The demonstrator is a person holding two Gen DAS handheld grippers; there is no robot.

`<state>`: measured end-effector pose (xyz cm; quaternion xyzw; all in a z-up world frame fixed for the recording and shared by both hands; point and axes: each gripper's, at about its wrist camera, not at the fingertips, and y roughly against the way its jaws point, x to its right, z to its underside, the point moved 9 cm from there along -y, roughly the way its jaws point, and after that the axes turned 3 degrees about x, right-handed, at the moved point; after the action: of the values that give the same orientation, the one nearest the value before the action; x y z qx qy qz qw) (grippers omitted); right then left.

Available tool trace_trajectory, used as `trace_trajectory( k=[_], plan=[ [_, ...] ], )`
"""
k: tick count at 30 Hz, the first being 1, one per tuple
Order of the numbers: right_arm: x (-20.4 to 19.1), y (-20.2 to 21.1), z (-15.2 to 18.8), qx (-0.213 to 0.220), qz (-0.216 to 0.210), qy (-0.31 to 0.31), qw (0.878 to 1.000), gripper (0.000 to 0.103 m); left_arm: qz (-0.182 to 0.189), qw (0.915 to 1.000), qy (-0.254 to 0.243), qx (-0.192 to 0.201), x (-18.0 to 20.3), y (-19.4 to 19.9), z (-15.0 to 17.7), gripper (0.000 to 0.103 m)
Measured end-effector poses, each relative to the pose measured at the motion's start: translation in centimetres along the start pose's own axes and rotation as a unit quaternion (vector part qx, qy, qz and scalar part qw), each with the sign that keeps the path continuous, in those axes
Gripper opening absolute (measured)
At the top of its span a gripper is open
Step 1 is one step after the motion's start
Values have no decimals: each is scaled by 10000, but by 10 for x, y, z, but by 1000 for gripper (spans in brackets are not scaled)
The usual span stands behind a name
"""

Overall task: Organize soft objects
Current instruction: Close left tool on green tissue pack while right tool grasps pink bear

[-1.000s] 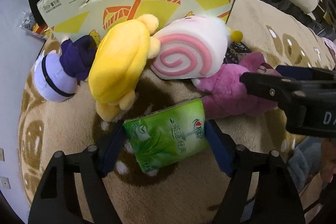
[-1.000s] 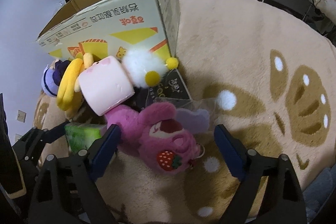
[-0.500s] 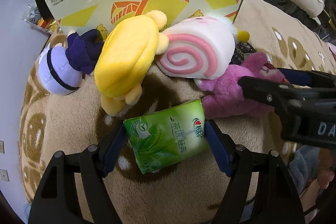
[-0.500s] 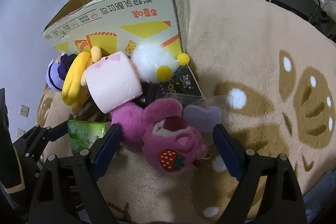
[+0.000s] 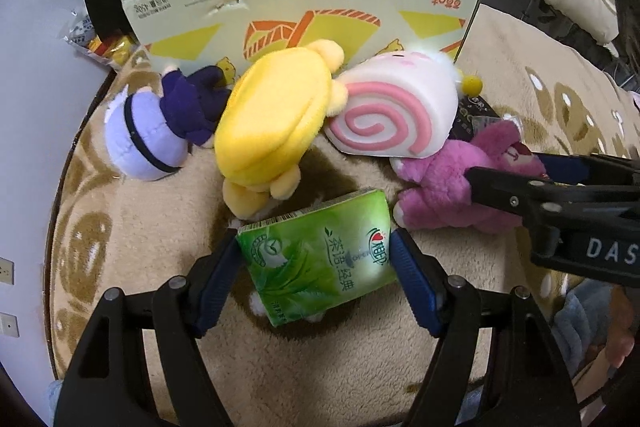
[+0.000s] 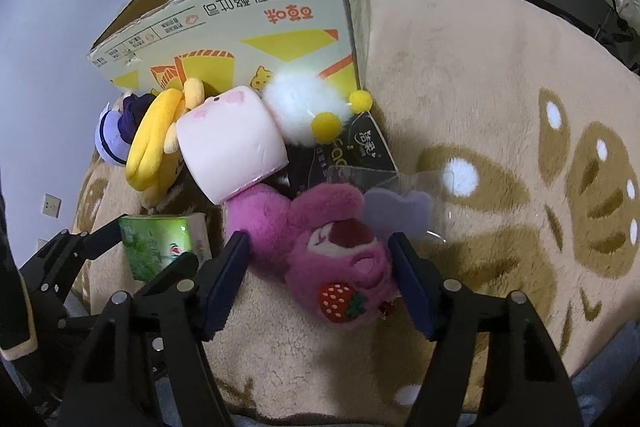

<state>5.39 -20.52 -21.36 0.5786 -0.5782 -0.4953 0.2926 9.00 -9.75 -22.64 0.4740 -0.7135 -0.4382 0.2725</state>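
Left hand-held gripper [image 5: 320, 263] clamps a green tissue pack [image 5: 320, 259] btwn its pads, over the rug [image 5: 160, 211]. Right hand-held gripper [image 6: 320, 275] has just been closing; jaws flank the pink bear [image 6: 320, 247], right pad touching, left just beside. Box [image 6: 248, 27] stands ahead, w/ other plushies against it.

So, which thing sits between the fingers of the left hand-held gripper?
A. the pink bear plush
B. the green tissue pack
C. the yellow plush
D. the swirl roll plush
B: the green tissue pack sits between the blue pads of the left hand-held gripper.
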Motion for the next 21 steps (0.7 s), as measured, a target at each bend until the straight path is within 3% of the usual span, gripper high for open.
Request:
trace_trajectory(
  k=[3, 6, 8, 14, 21],
  plan=[
    [0, -1, 2, 12, -7, -22, 10000, 74, -56, 10000, -17, 33, -1, 2, 0, 74],
    [5, 3, 5, 33, -48, -189, 9998, 64, -97, 9999, -23, 123, -1, 8, 0, 74],
    [10, 8, 2, 115, -14, -254, 9996, 47, -126, 9997, -3, 191, -5, 15, 3, 74],
    [8, 12, 4, 132, 60, -112, 9998, 47, -250, 9993, 16, 262, -9, 24, 5, 74],
    [-1, 29, 1, 474, 205, 192, 9985, 44, -324, 9983, 85, 476, -13, 43, 7, 74]
  ],
)
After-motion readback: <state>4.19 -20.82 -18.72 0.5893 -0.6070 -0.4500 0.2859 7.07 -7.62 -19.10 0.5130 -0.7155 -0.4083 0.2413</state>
